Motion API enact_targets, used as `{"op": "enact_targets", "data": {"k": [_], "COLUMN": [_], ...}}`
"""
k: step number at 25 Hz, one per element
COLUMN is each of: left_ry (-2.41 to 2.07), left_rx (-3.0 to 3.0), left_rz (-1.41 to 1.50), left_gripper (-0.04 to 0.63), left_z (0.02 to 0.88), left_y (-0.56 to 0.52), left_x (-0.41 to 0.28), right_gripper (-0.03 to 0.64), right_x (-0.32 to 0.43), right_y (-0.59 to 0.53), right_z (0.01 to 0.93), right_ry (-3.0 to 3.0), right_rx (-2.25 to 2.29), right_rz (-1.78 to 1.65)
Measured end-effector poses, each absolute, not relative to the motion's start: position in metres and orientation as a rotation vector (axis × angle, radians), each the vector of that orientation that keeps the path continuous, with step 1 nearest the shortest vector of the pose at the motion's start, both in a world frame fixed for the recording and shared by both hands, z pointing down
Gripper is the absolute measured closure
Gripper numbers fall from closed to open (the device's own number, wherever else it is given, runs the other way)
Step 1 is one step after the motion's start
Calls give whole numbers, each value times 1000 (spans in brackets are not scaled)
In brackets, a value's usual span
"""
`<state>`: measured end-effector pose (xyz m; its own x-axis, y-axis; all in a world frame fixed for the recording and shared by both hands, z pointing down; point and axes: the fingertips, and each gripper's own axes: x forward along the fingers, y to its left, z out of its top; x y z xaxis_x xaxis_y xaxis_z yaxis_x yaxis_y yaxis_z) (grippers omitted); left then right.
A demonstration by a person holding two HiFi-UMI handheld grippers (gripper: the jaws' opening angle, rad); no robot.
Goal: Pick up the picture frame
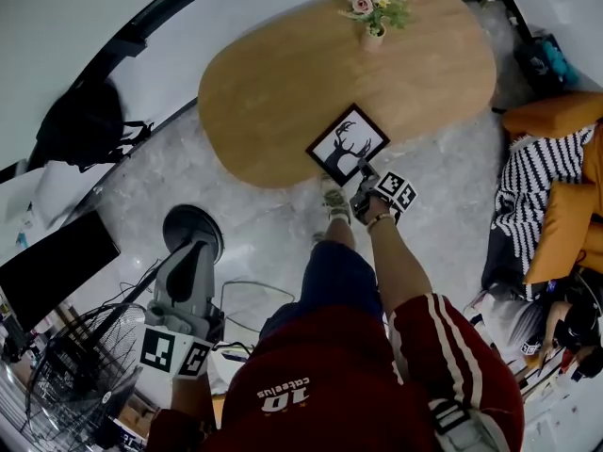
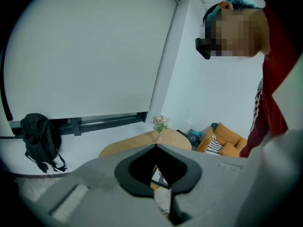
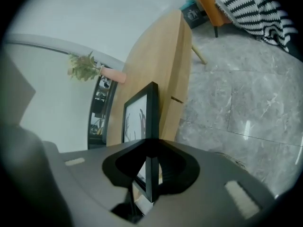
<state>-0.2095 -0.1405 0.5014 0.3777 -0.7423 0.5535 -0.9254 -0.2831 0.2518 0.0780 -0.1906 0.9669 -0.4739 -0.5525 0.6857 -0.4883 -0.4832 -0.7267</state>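
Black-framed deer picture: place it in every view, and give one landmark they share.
Head view: black-framed deer picture at centre, at the oval wooden table's near edge.
Left gripper view: a sliver low at centre, seen through the jaw opening.
Right gripper view: edge-on at centre, between the jaws.
Shared landmark: the pink vase of flowers.

In the head view, the right gripper [image 1: 364, 171] covered the picture frame's [image 1: 348, 145] lower corner. In the right gripper view, the jaw tips hid a stretch of its edge. At lower left, the wire fan [image 1: 75, 375] ran off the picture's edge.
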Motion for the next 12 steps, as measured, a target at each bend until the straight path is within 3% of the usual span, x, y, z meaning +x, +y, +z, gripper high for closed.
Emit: {"op": "enact_targets", "data": {"k": [12], "left_ry": [-1456], "left_rx": [2134], "left_rz": [423], "left_gripper": [592], "left_z": [482], "left_y": [-135], "left_x": [-203], "right_gripper": [543], "right_x": [64], "right_y": [-211], "right_z": [909], "right_ry": [1766], "right_rx": [-1453], "right_rz": [-2013]}}
